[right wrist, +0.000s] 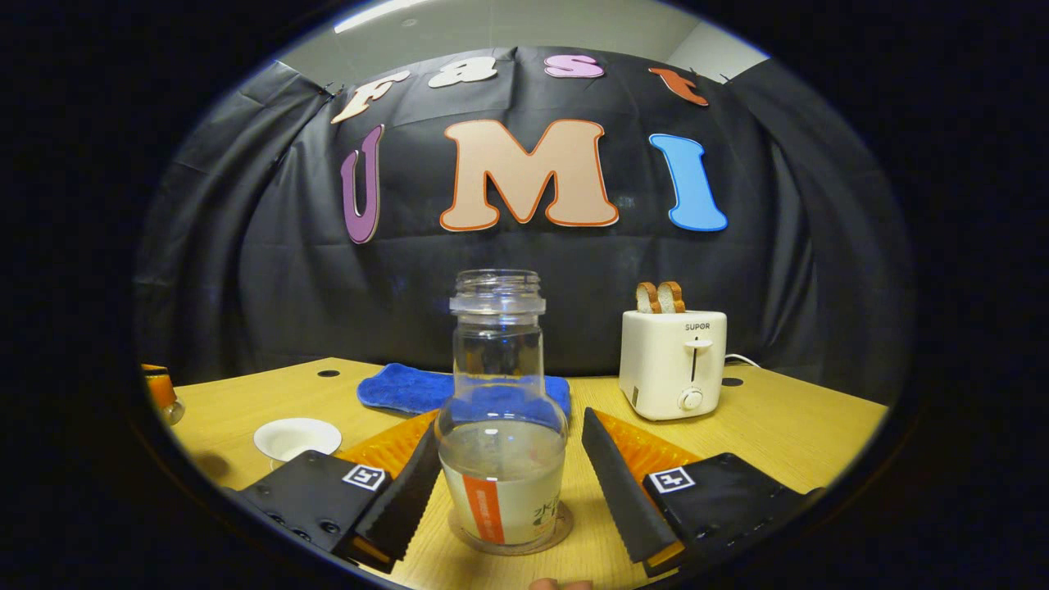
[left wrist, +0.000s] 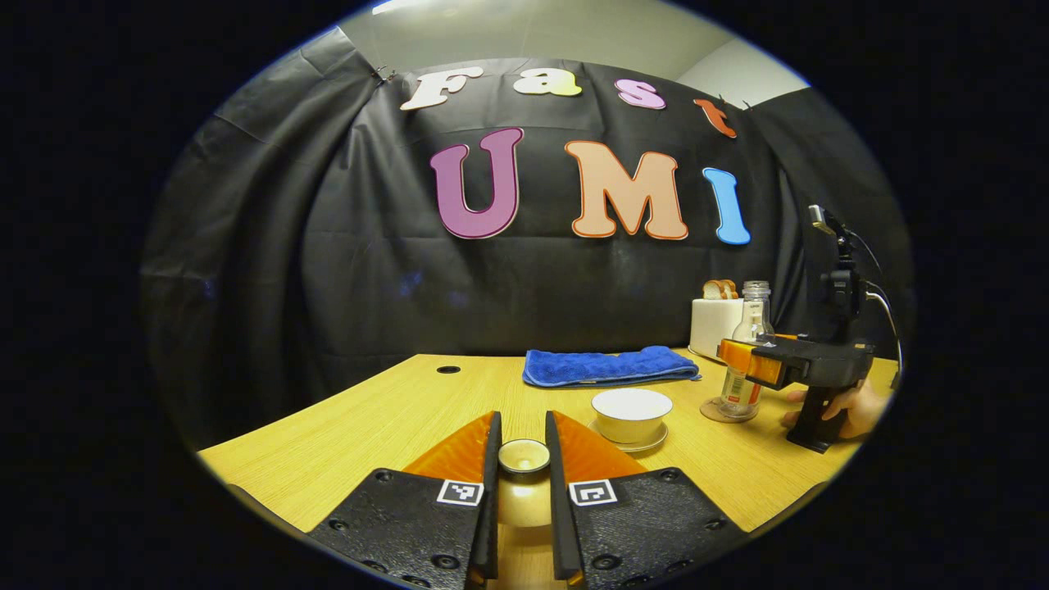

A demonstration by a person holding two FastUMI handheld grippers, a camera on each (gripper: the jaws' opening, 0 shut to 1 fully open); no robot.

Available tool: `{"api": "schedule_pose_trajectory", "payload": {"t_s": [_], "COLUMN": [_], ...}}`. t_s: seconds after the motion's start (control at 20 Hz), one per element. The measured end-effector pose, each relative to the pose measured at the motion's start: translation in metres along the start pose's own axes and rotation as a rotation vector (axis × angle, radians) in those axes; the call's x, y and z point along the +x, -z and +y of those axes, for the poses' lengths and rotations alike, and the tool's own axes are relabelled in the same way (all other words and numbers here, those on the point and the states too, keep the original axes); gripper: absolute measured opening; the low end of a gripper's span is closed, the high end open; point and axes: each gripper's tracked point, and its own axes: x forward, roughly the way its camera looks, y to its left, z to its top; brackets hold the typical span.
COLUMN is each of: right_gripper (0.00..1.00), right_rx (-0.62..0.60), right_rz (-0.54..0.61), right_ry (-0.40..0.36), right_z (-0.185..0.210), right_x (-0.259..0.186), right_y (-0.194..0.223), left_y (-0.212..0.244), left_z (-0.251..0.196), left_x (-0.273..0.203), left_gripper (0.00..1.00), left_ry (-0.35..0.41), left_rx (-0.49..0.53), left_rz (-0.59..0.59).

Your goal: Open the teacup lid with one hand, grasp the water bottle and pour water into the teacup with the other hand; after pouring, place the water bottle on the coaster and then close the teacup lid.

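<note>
Gripped between the fingers of the left tool (left wrist: 524,459), in the left gripper view, the teacup lid (left wrist: 524,456) is held clear of the open teacup (left wrist: 631,414) on its saucer, so that the mouth is left free for pouring. Farther right, the water bottle (left wrist: 744,352) is seen on the coaster (left wrist: 728,411), with the right tool (left wrist: 750,365) beside it. In the right gripper view, the right tool (right wrist: 510,479) is spread around the water bottle (right wrist: 500,426), its fingers just apart from the glass, apparently either released or not yet gripped. The teacup (right wrist: 297,437) sits off left on the counter (right wrist: 787,434).

Toaster (right wrist: 672,365) & towel (right wrist: 410,388) block behind bottle (right wrist: 500,426); table (left wrist: 361,426) left open.
</note>
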Motion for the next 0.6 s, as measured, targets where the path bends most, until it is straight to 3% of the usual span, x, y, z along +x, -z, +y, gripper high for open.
{"api": "schedule_pose_trajectory", "payload": {"t_s": [0.25,0.6], "right_gripper": [0.99,0.99], "right_rx": [0.000,0.006], "right_rz": [-0.001,-0.005], "right_ry": [0.022,-0.070], "right_z": [-0.003,-0.006], "right_x": [-0.020,-0.077], "right_y": [0.000,-0.003], "left_y": [0.000,0.000], "left_z": [0.002,-0.007], "left_x": [-0.001,0.018], "left_gripper": [0.25,0.23], "left_ry": [-0.014,-0.025], "left_rx": [-0.001,-0.004], "left_rz": [-0.001,0.000]}}
